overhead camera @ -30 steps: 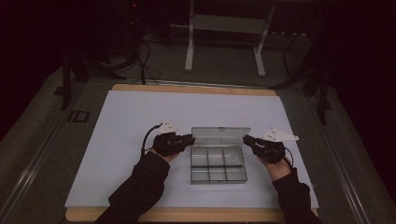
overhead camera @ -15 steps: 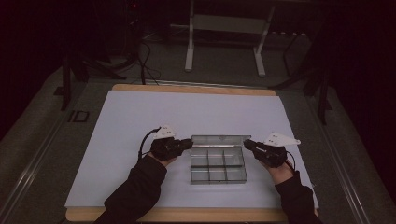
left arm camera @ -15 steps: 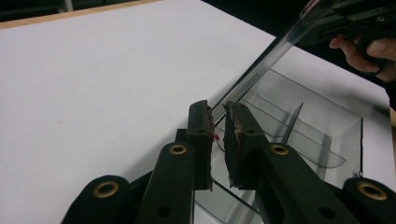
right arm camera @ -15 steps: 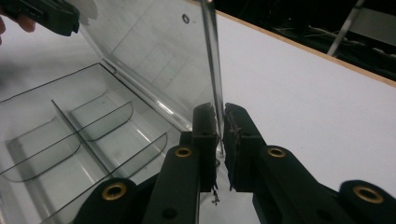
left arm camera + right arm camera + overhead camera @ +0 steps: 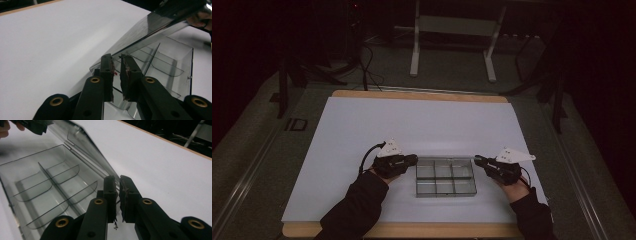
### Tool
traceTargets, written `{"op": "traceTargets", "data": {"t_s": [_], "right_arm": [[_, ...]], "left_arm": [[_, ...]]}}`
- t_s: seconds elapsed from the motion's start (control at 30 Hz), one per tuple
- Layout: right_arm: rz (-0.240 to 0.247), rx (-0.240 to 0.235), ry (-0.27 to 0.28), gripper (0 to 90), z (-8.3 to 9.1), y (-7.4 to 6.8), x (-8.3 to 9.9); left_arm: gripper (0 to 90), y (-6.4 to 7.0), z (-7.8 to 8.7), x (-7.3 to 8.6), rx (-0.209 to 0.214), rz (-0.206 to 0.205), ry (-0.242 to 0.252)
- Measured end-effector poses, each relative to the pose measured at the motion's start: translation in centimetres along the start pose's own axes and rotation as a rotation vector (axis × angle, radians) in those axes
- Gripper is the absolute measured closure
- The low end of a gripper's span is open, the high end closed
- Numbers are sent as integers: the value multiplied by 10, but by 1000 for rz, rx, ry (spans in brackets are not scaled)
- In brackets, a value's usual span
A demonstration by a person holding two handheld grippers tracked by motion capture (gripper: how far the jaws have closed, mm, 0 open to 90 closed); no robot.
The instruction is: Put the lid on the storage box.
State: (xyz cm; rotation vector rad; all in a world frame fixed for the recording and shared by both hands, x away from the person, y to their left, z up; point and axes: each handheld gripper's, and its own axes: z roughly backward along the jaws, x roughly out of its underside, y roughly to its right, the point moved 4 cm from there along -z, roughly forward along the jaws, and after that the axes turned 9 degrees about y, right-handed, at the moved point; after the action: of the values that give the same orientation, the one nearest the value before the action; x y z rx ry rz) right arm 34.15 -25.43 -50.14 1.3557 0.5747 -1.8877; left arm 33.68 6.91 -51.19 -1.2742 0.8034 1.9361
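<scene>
1. A clear plastic box (image 5: 445,178) sits on the white table (image 5: 412,125), low in the middle of the high view.
2. The box has small compartments inside, in two rows of three, with thin see-through walls between them.
3. The left gripper (image 5: 412,160) is at the left end of the box, low and left of the middle of the high view.
4. In the left gripper view, the left gripper (image 5: 117,72) has its two black jaws pressed nearly together on the thin edge of the clear lid (image 5: 150,27).
5. The lid is tilted up over the box in that view and runs to the upper right of the frame.
6. The right gripper (image 5: 478,161) is at the right end of the box, low and right of the middle of the high view.
7. In the right gripper view, the right gripper (image 5: 117,192) has its jaws squeezed close on the lid's edge too.
8. In that view the open box (image 5: 45,187) fills the left side of the frame, and the lid (image 5: 85,150) leans up beside it.
9. The other gripper shows at the upper left corner of that view, at the far end of the lid.
10. A person's dark sleeves (image 5: 357,210) come in from the bottom of the high view.
11. The table's wooden edge (image 5: 412,94) shows at the far side.
</scene>
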Motion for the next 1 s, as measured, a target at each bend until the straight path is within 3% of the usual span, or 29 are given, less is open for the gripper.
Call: {"op": "traceTargets", "data": {"t_s": [0.57, 1.0], "right_arm": [[-4, -75, -51, 850, 7, -5, 18], [-39, -89, -87, 850, 1, -3, 34]], "left_arm": [[836, 10, 3, 16, 14, -32, -73], [821, 6, 1, 26, 6, -1, -135]]}}
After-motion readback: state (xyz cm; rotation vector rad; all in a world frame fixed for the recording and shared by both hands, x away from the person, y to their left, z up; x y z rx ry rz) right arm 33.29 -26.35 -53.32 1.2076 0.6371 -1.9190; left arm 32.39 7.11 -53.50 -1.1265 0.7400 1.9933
